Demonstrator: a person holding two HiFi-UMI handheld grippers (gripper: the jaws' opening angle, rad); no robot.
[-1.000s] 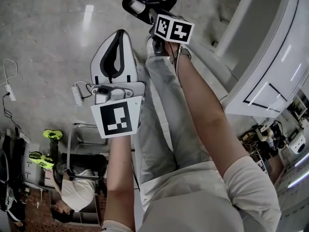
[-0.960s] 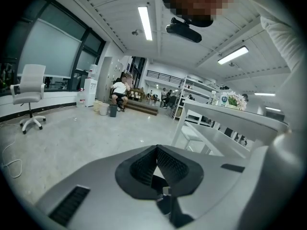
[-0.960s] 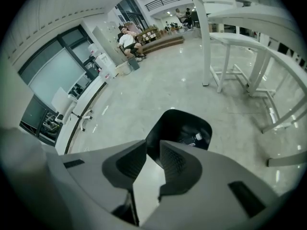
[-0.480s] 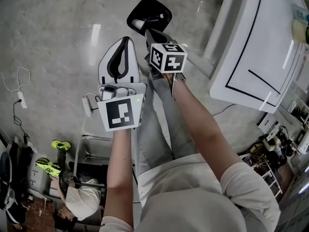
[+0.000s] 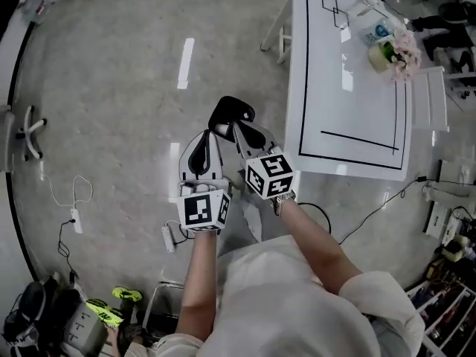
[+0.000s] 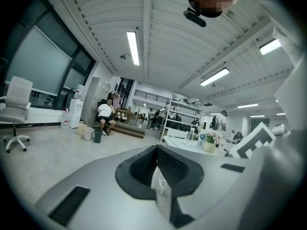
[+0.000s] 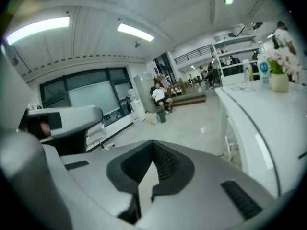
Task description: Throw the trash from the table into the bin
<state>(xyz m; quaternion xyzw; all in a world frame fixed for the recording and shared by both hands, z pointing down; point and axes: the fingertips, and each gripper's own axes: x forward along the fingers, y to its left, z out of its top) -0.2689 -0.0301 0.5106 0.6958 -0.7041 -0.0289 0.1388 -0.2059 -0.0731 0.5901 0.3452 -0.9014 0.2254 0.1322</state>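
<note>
The black bin [image 5: 232,111] stands on the floor just beyond both grippers. My left gripper [image 5: 204,135] is shut with nothing in it; its jaws meet in a thin seam in the left gripper view [image 6: 156,150]. Beside it my right gripper [image 5: 241,128] is also shut and empty, pointing out over the floor next to the table [image 7: 153,145]. The white table [image 5: 349,88] lies to the right of both. At its far end stand a bottle [image 5: 378,31], a green cup [image 5: 382,55] and a small pot of flowers [image 5: 404,47]. I cannot see into the bin.
An office chair [image 5: 30,129] stands far left. A power strip with its cable [image 5: 74,218] and another strip [image 5: 168,238] lie on the floor. A black cable [image 5: 321,216] loops near the table's near corner. A seated person [image 6: 103,114] is far off.
Both grippers have risen from low over the bin to well above the floor. The bin now looks small beyond their tips, and the whole table has come into the head view.
</note>
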